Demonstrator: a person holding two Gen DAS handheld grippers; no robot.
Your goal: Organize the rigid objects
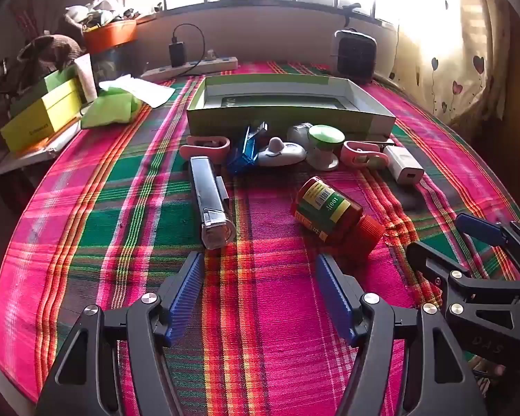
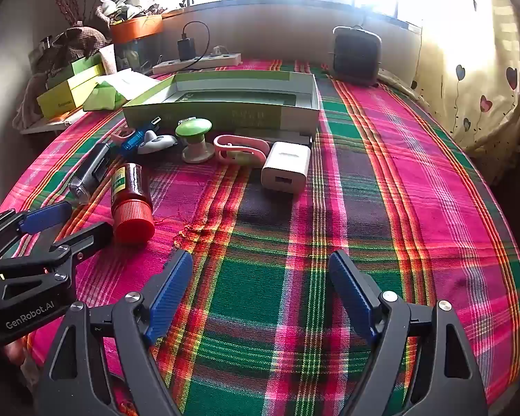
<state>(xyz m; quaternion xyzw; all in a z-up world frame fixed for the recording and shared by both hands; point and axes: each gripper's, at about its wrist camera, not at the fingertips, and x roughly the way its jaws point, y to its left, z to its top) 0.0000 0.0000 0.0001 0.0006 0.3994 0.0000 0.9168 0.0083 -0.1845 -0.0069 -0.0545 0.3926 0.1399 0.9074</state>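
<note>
Two grippers, both with jaws wide apart and gripping nothing: left gripper (image 1: 260,298) poised over the near middle of the plaid-covered bed (image 1: 277,364), right gripper (image 2: 260,298) over the near right part, neither touching any object.

Largest to smallest:
- Open green cardboard box (image 1: 287,118), toward the far edge; likely the destination. Light and shallow, so liable to slide or tip if bumped by a descending jaw.
- Black flashlight (image 1: 209,201), lying lengthwise toward the left; round, prone to roll on soft cloth.
- Red-capped bottle (image 1: 332,215), on its side just ahead of the left gripper; smooth and cylindrical, apt to squirt from an off-centre pinch.
- White charger (image 2: 286,166), near the box's right corner.
- Green-topped spool (image 2: 194,138), upright; easily toppled.
- Pink clip (image 2: 241,150), touching the charger; may drag along.

Loose cloth folds: snag risk.
</note>
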